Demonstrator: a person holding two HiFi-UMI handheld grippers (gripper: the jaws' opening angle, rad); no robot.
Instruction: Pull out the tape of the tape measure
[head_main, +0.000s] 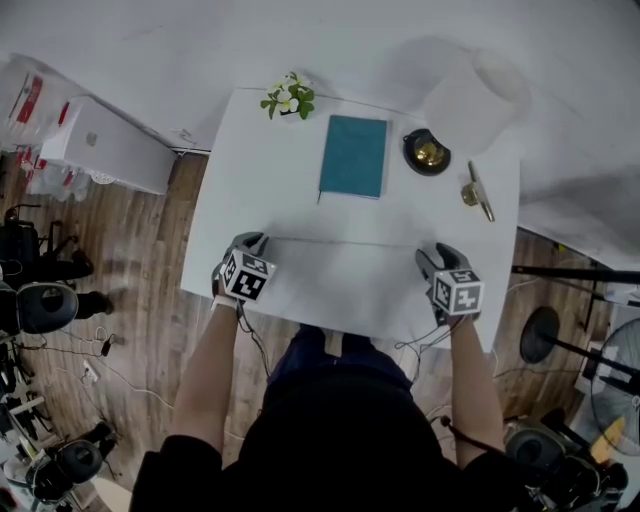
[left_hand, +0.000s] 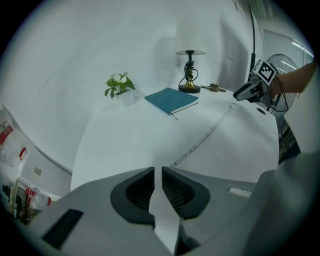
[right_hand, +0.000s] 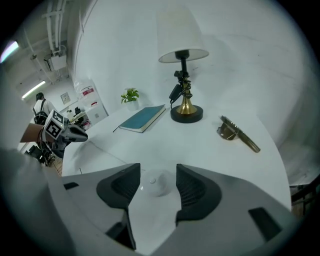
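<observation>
1. Tape (head_main: 340, 243): drawn out in one thin straight line across the near half of the white table (head_main: 232, 190), long axis running from the person's left to right, roughly parallel with the near edge and a touch nearer the person at the right end.
2. Free end points to the left, at the left gripper (left_hand: 157, 172). The reel end points to the right, at the right gripper (right_hand: 158, 172).
3. Left claw: narrowed to a thin slit, jaws almost together. Takes the tape's near end in at the tips, by the right-hand jaw as the left gripper view shows it. From there the printed strip slants away up and right across the tabletop toward the other gripper.
4. Right claw: moderately wide, set around the round white case (right_hand: 151, 183) of the tape measure. Case sits between the two pads, against the left pad and just short of, or barely touching, the right one, with a small round button on its top face.
5. Count of task things: one tape measure, made up of one case and one strip; two grippers, one at each end of it.
6. Count of the rest, all on the far half of the table and well apart from the tape: one teal book (head_main: 353, 156) lying flat, one small potted plant (head_main: 289, 98) at the far left corner, one lamp (head_main: 468, 95) with a white shade and a dark base, one brass-coloured tool (head_main: 478, 190) lying to the right of the lamp's base.
</observation>
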